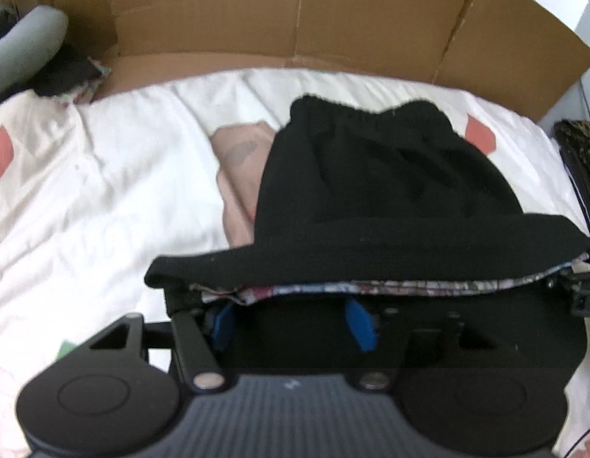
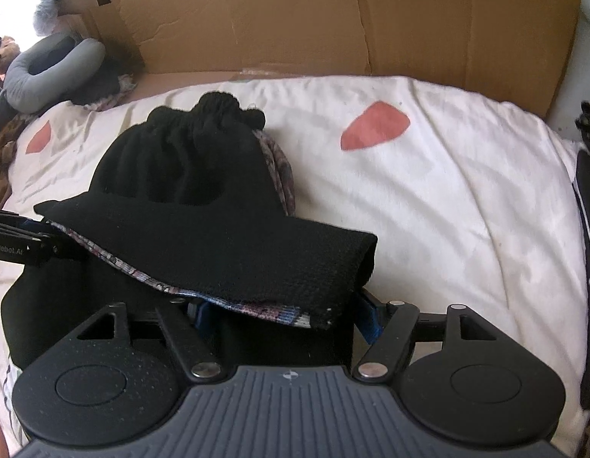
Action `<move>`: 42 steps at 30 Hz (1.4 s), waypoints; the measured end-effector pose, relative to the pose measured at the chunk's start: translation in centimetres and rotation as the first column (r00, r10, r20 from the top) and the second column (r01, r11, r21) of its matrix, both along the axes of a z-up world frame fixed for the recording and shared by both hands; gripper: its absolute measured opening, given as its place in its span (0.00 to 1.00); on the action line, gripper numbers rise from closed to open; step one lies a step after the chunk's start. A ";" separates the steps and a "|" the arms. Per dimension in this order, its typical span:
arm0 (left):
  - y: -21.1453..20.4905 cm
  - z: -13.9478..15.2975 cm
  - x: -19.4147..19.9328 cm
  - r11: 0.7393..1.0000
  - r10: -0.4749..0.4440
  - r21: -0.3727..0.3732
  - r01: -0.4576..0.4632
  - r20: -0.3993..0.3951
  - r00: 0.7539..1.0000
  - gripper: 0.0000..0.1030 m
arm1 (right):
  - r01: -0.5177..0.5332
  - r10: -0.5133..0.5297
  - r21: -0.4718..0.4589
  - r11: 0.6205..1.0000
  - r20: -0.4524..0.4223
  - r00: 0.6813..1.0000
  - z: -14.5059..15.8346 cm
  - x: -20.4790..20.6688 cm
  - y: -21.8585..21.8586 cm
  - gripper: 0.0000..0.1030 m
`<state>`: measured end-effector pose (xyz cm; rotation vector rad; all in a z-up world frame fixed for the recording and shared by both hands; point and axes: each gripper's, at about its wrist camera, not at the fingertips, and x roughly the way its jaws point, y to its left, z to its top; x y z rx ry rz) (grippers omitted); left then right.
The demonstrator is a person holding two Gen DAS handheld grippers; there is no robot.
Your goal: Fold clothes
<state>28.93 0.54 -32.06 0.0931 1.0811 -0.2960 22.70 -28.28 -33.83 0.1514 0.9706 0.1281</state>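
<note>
Black knit garment (image 1: 390,191) with a gathered elastic waistband at the far end lay on the white bedding — near edge lifted and draped across the foreground. A patterned lining (image 1: 371,288) in pink, white and blue showed under that raised hem. Fabric bunched, creased — not flat.

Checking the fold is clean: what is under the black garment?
Under the black garment a patterned lining peeks out along its lifted hem, and a pink cloth lies beneath its side. Both claws' fingertips are covered by the hem.
</note>
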 end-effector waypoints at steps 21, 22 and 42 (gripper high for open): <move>0.0 3.8 3.1 0.997 0.043 -0.073 -0.032 0.144 0.989 0.58 | 0.017 -0.015 -0.019 1.000 0.091 0.996 3.2 4.6 -2.7 0.72; 0.2 3.9 3.0 0.997 0.045 -0.075 -0.034 0.145 0.988 0.58 | 0.029 -0.029 -0.004 1.000 0.095 0.995 3.3 4.3 -3.1 0.72; 4.4 0.5 3.8 0.994 0.109 -0.021 -0.107 0.113 0.988 0.45 | -0.004 0.002 0.026 1.000 0.064 0.998 1.2 4.6 -3.1 0.52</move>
